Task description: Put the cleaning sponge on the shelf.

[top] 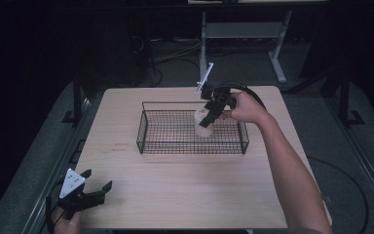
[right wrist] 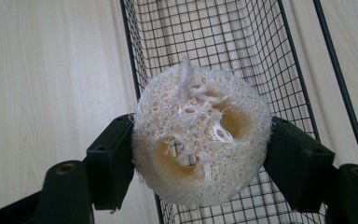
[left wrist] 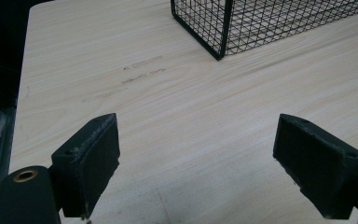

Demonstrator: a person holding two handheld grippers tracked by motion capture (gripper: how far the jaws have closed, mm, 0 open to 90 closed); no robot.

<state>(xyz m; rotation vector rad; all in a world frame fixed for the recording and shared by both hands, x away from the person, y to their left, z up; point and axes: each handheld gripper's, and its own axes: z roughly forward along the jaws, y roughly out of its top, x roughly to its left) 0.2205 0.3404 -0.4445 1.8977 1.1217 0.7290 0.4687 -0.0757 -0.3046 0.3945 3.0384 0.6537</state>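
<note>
Loofah sponge held over the wire basket by the right gripper.

The loofah is clamped across its rounded sides between the pads; the left gripper is seen released, resting above the table. The piece is judged light, fibrous, springy and non-slip, best taken across the sides. Its holed end face is turned toward the right gripper's camera, so its axis appears to run along the jaws, down toward the basket.

The right claw holds a pale loofah over the wire basket (left claw near the table's corner).
</note>
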